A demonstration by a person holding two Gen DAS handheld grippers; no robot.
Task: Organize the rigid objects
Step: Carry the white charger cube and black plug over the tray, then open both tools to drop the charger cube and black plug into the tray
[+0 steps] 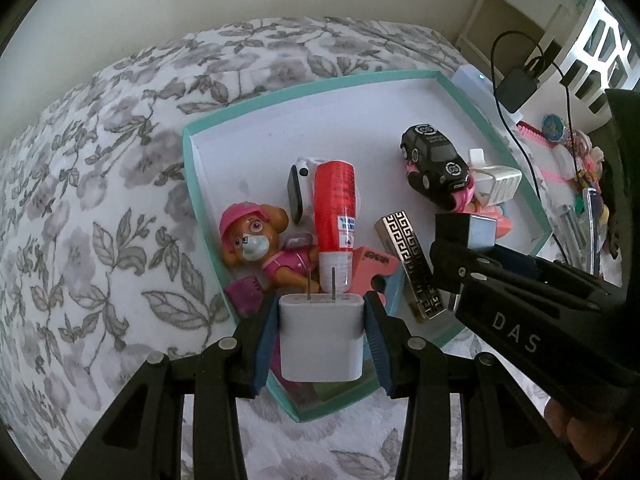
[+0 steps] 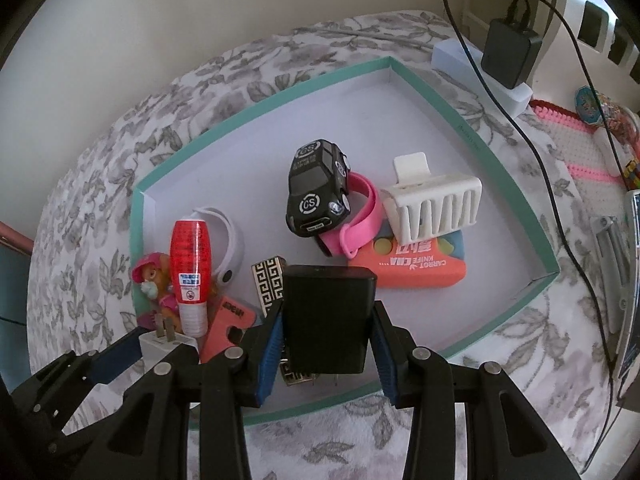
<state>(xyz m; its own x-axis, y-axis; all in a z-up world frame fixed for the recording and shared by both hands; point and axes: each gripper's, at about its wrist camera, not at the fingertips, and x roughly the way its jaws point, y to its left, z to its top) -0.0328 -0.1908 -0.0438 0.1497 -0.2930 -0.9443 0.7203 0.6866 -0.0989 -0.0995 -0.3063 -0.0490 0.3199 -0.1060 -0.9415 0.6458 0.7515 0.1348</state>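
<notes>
Left wrist view: the left tool [image 1: 322, 334] is pinching a white charger [image 1: 320, 340], prongs forward, above the near edge of the teal tray [image 1: 304, 82]. The right tool [image 2: 326, 334] is pinching a black adapter [image 2: 328, 316] over the tray's near side. Lying in the tray beyond are a red tube [image 2: 190, 270], pup figure [image 1: 256, 240], toy car [image 2: 318, 192] and white rack [image 2: 434, 210], all on a floral bed [image 1: 100, 200].

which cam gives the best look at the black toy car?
Right wrist. The black toy car sits near frame centre, unobstructed, roof and front logos legible, resting on the pink strap. Left wrist shows the car smaller, off to the right, at a more oblique angle.
</notes>
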